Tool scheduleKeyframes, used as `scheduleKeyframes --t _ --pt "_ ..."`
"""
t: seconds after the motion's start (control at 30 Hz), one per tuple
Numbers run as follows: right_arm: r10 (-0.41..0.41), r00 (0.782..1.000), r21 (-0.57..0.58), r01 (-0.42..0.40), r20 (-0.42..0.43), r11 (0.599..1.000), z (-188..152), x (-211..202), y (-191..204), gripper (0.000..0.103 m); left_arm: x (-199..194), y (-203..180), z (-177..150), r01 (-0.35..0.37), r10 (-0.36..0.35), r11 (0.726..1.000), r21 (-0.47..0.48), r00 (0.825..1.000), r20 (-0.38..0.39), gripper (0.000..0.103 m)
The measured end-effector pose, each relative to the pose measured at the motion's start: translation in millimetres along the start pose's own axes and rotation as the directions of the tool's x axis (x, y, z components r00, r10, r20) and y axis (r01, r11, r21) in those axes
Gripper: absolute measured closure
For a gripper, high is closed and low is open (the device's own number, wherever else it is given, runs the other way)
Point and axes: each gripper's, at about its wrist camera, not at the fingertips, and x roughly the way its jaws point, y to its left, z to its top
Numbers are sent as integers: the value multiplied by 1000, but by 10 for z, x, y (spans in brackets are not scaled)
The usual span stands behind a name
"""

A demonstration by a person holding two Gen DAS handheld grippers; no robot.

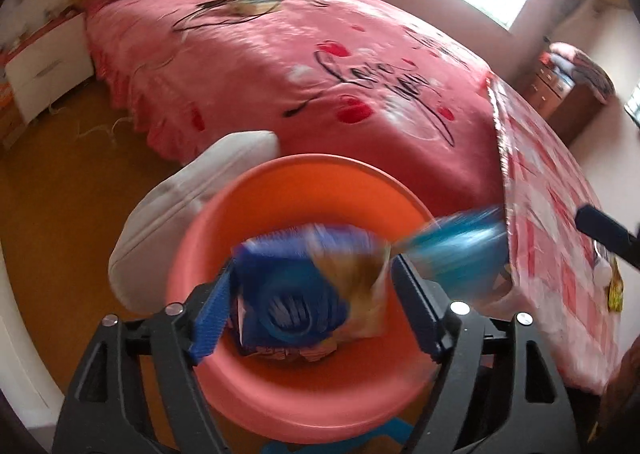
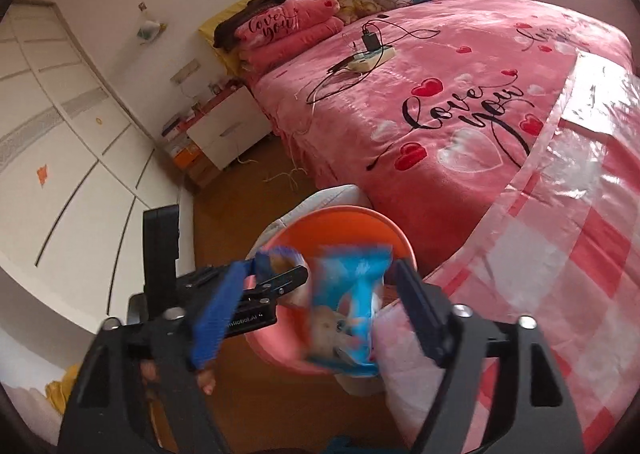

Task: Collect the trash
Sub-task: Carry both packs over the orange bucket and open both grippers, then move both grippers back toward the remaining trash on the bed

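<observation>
**Two wrappers let go over the orange bin**

Left gripper (image 1: 310, 310) stands wide, its pads clear of the blurred dark-blue snack packet (image 1: 296, 294) over the round orange plastic bin (image 1: 280, 406). Right gripper (image 2: 308, 318) likewise gapes around the light-blue crinkled wrapper (image 2: 348, 310), at the bin's rim. Judged step: the drop. Next: withdraw, seek more litter. The pink fleece bedspread (image 2: 460, 66) reads "love you"; packet print unreadable.

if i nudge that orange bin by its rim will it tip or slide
The orange bin looks like thin plastic holding only a dark blue wrapper, so probably light and likely to slide. It seems tall for its width, so a push at the rim might tip it.
</observation>
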Motion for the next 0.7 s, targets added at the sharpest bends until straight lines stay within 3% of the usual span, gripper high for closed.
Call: scheduleKeyframes --t 0.07,0.17,0.43,0.57,0.7 --pt "-26 999 14 26 19 1000 -25 -65 -60 15 -20 44 7 -1 1 1000 -13 1000 15 19" --pt "-58 996 32 56 62 998 -65 -232 -141 14 -58 17 24 0 1 1000 -5 999 53 17" --pt "-145 979 48 139 145 989 -257 -540 -415 10 -167 -212 -2 152 -152 988 9 976 154 15" --pt "-174 970 36 170 171 985 -360 -633 -471 9 -158 -413 -27 183 -186 982 38 972 141 15" --pt "-204 958 22 204 201 979 -450 -754 -521 8 -170 -647 -21 151 -164 983 104 978 132 15"
